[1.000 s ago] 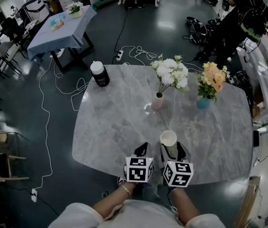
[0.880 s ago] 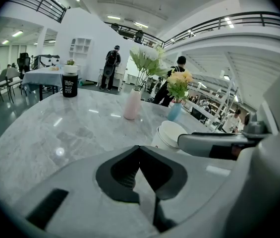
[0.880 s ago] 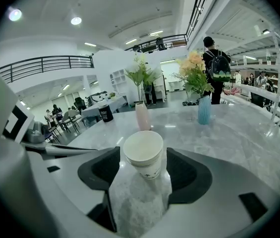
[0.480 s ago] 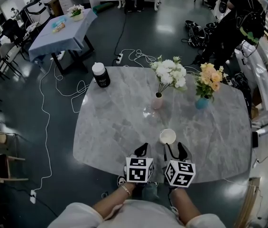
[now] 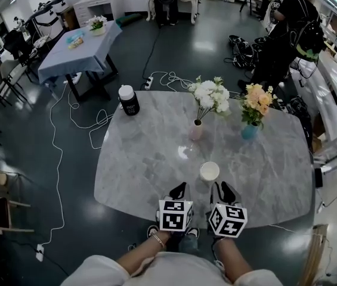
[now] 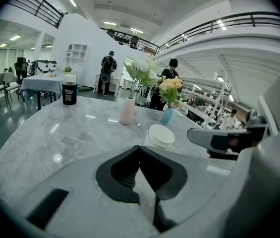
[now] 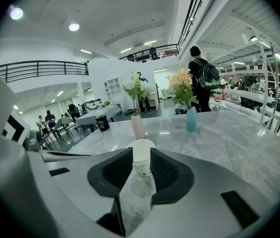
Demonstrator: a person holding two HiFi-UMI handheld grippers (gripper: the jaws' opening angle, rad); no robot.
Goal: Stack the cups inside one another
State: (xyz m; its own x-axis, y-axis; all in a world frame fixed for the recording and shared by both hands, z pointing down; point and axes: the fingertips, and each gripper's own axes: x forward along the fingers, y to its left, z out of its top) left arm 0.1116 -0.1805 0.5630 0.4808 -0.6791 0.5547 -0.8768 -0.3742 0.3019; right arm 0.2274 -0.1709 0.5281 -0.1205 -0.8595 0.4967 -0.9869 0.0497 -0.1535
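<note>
the white cups (image 5: 209, 171) sit one inside the other in a little stack. the stack stands up straight on the grey table (image 5: 144, 159), near the side where the person is. the right gripper (image 5: 223, 188) is just behind the stack and a bit to its right, and it does not touch it. its jaws have just been closing and are now about half way apart, with nothing between them. in the right gripper view the cups show up just past the jaw tips. the left gripper (image 5: 179, 189) is next to the right one, near the table's edge. its jaws are together and hold nothing. in the left gripper view the cups stand ahead and a bit to the right. farther back on the table are a pink vase (image 5: 196, 130) with white flowers and a blue vase (image 5: 249, 131) with orange flowers. a black jar (image 5: 128, 101) with a white lid stands at the far left corner.
</note>
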